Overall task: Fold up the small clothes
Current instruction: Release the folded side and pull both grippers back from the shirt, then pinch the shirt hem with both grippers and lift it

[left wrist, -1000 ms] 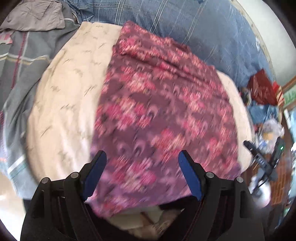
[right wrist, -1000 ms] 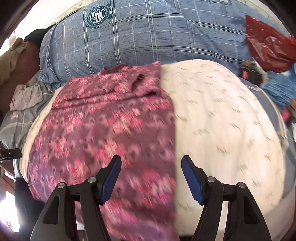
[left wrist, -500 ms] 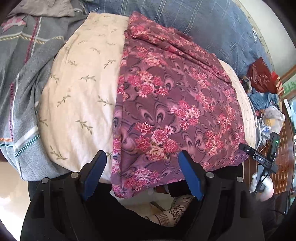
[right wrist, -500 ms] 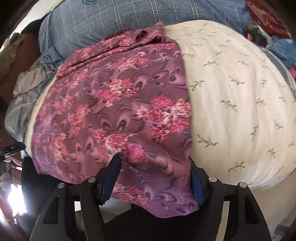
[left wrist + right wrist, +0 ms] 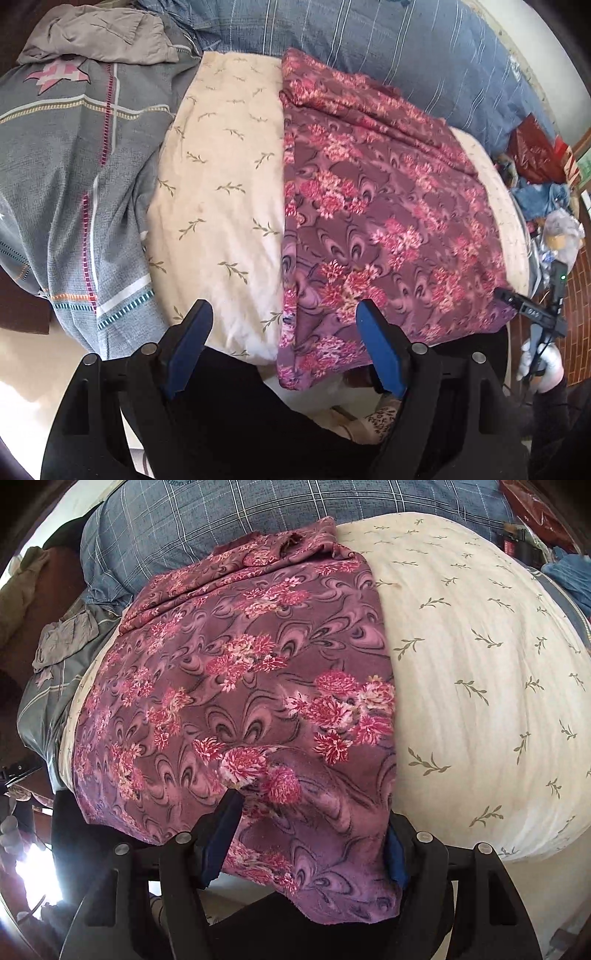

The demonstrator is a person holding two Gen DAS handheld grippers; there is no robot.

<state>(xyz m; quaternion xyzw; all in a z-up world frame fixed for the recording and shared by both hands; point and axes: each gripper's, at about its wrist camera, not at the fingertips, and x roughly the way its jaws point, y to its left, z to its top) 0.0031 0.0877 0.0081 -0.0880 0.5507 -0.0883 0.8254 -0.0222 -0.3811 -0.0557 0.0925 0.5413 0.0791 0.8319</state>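
The purple floral garment [image 5: 236, 701] is lying on the cream pillow [image 5: 480, 664], its near hem hanging between the spread, ungripping right claw [image 5: 310, 845], while the open left claw [image 5: 284, 343] is straddling its folded edge, risking pinching pillow fabric too.

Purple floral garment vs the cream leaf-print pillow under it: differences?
The purple floral garment is thin, busy with pink flowers and hangs over the near edge. The cream leaf-print pillow is plump, pale, sparsely sprigged and lies beneath it. The garment covers only part of the pillow. Both are printed fabric.
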